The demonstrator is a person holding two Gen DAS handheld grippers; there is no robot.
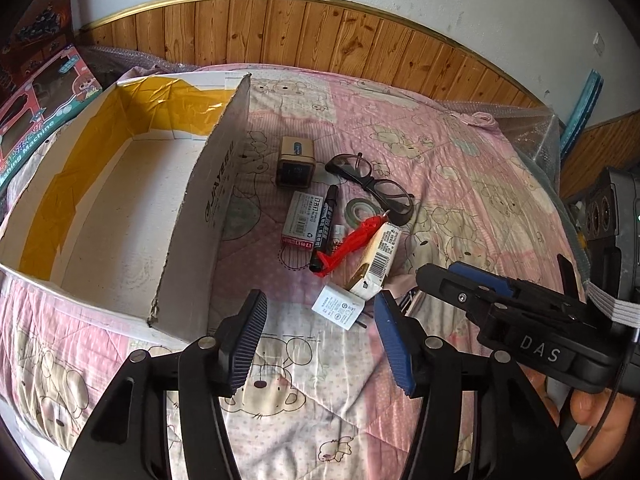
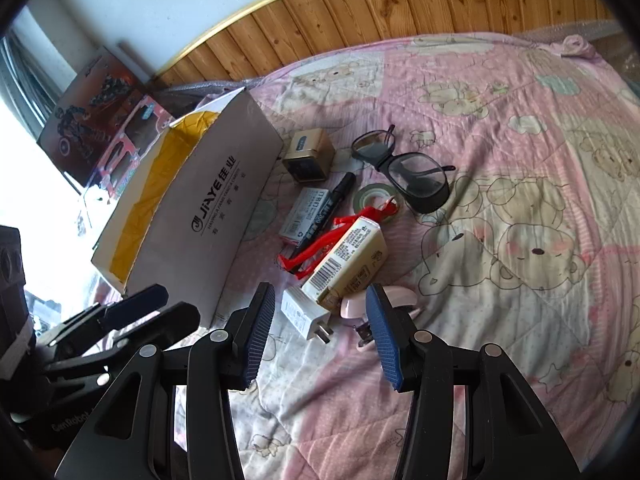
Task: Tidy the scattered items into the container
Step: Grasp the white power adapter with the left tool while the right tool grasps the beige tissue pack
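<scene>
An open white cardboard box (image 1: 208,208) (image 2: 216,184) lies on the left of the bed. To its right is a cluster of a gold cube (image 1: 295,162), glasses (image 1: 370,184), a black marker (image 1: 325,226), a staples box (image 1: 300,220), a tape roll (image 1: 360,210), a red ribbon (image 1: 352,246), a cream carton (image 2: 348,256) and a white charger (image 1: 340,306) (image 2: 304,314). A pink object (image 2: 400,300) lies by the carton. My left gripper (image 1: 320,340) is open, just short of the charger. My right gripper (image 2: 320,336) is open around the charger's near end, holding nothing.
A pink bear-print quilt (image 2: 520,240) covers the bed, with a wood-panelled wall (image 1: 320,32) behind. Toy boxes (image 1: 36,120) lean against the wall left of the cardboard box. The right gripper (image 1: 440,272) sits close beside the left one, and a hand (image 1: 600,412) holds it.
</scene>
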